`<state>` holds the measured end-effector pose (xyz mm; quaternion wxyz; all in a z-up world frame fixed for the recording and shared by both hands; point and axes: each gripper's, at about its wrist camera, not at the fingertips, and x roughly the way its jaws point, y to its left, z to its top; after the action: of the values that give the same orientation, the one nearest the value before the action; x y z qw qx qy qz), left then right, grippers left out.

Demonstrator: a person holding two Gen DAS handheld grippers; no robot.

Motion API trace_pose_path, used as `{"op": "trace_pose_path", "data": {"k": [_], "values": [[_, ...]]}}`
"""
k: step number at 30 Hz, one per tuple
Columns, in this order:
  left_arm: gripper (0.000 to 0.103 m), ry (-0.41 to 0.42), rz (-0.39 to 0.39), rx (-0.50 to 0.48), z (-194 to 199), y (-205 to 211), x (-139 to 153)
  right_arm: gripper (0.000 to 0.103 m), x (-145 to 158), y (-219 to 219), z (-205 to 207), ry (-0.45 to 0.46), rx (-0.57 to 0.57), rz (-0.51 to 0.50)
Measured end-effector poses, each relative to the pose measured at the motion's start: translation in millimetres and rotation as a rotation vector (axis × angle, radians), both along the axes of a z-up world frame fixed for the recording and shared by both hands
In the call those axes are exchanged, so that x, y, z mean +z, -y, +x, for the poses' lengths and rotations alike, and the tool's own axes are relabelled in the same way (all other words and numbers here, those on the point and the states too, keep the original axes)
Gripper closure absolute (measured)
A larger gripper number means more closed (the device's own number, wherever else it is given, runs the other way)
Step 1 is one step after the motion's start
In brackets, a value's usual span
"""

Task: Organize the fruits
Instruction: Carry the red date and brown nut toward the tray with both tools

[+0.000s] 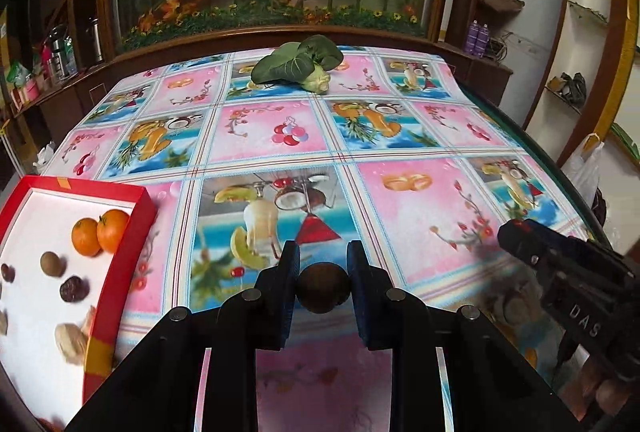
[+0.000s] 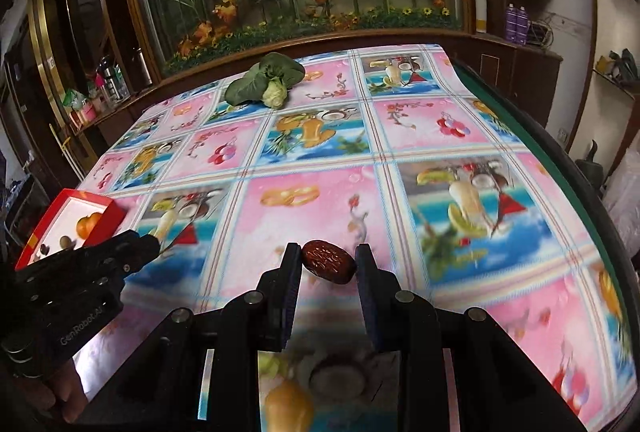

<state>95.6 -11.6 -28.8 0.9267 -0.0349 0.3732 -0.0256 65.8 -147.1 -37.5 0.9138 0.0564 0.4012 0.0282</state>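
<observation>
My left gripper (image 1: 323, 264) is shut on a round brown fruit (image 1: 323, 288) and holds it above the table near its front edge. My right gripper (image 2: 328, 260) is shut on a wrinkled red date (image 2: 328, 261), also above the table. A red box (image 1: 120, 244) with a white floor lies at the left. It holds two oranges (image 1: 100, 232), a small brown fruit (image 1: 52, 264), a red date (image 1: 74, 288) and pale pieces (image 1: 72, 342). The box also shows in the right wrist view (image 2: 112, 218).
A green leafy vegetable (image 1: 298, 65) lies at the far side of the table, on the patterned cloth (image 1: 420, 199). The right gripper's body (image 1: 568, 272) is at the right of the left view. A wooden cabinet and a glass plant display stand behind the table.
</observation>
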Motion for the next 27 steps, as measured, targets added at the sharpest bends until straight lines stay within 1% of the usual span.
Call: {"op": "trace_pose_path", "data": {"k": [3, 4, 5, 12, 27], "values": [[0.08, 0.023, 0.009, -0.004, -7, 1, -1, 0.075, 3, -5, -8, 0.027, -0.005, -0.004], [0.08, 0.026, 0.01, -0.009, -10, 1, -2, 0.075, 4, -7, -12, 0.042, -0.008, -0.01], [0.08, 0.023, 0.01, 0.007, -11, 1, -2, 0.075, 4, -9, -14, 0.049, -0.011, -0.011], [0.08, 0.047, 0.011, -0.003, -17, 2, -3, 0.075, 8, -18, -20, 0.102, -0.013, -0.036], [0.08, 0.052, 0.016, -0.011, -13, 5, -5, 0.075, 11, -13, -24, 0.128, -0.004, -0.006]]}}
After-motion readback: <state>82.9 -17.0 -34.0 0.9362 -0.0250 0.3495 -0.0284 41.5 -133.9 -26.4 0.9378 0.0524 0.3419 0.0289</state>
